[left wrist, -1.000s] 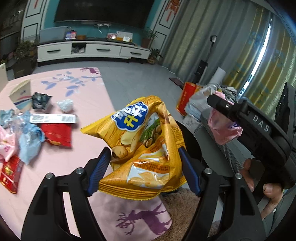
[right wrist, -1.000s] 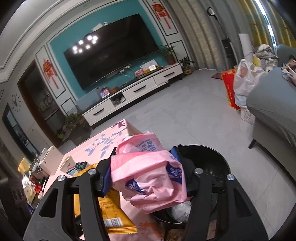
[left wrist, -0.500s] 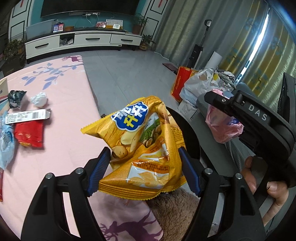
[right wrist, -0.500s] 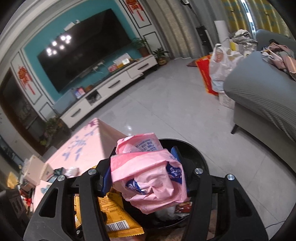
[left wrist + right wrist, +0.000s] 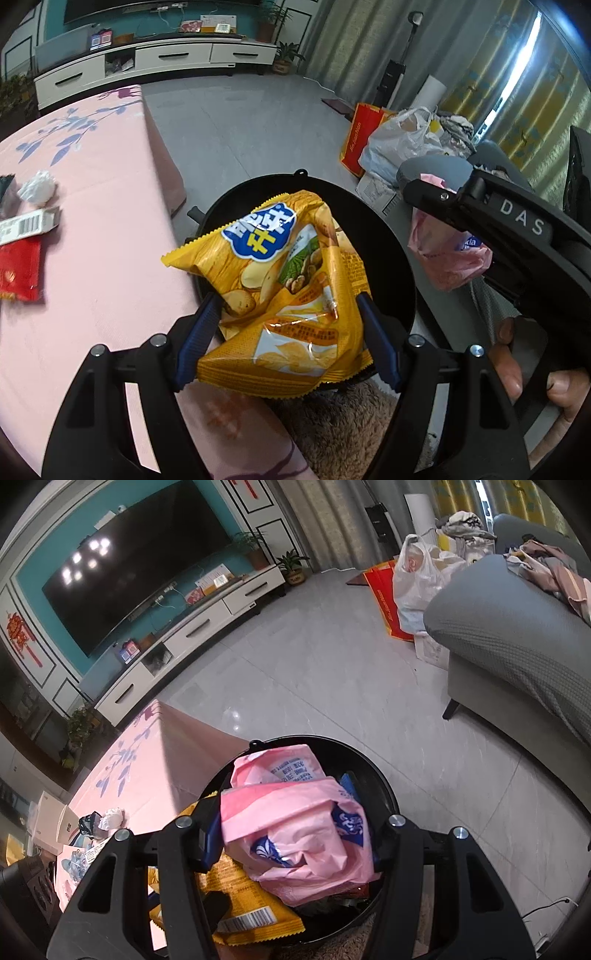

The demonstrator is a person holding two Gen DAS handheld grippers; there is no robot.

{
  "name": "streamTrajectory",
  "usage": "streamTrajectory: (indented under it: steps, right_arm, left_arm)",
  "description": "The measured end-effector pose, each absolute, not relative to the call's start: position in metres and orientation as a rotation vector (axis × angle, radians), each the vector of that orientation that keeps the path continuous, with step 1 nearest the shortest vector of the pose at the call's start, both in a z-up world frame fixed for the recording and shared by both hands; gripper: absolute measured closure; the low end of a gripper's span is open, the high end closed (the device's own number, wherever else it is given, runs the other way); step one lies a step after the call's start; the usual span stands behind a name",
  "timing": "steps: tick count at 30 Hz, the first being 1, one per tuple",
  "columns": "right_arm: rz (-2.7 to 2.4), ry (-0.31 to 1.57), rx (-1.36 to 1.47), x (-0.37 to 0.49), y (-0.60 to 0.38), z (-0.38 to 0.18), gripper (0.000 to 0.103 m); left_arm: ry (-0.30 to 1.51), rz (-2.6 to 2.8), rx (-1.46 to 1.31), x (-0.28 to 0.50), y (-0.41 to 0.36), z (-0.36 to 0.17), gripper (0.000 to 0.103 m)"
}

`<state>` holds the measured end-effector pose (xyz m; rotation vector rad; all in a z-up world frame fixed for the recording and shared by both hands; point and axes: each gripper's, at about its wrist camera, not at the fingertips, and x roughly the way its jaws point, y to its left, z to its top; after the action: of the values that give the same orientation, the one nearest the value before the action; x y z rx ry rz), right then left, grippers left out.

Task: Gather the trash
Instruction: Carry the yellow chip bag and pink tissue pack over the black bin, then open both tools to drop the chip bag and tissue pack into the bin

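both wrappers now over bin

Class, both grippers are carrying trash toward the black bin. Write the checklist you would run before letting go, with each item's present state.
1. Left gripper grips yellow chip bag: ok.
2. Right gripper grips pink wrapper: ok.
3. Chip bag over black bin: ok.
4. Pink wrapper over the bin: ok.
5. Room left in the bin: cannot tell.
6. Pink table cleared: not ok; red packet remains.
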<state>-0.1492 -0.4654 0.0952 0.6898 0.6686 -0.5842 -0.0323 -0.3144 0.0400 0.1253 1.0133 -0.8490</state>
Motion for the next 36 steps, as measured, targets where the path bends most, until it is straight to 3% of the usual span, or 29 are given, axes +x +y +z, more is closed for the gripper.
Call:
streamTrajectory:
  steps: [18, 36]
  right_arm:
    - [-0.629, 0.754, 0.759, -0.136, -0.484, 0.065, 0.045]
    - [-0.613, 0.81, 0.771, -0.125, -0.483, 0.053, 0.045]
  left_arm:
    - [1.066, -0.96, 0.108, -0.01, -0.34, 0.0, 0.028]
    - [1.057, -0.974, 0.094, -0.01, -0.337, 0.0, 0.028]
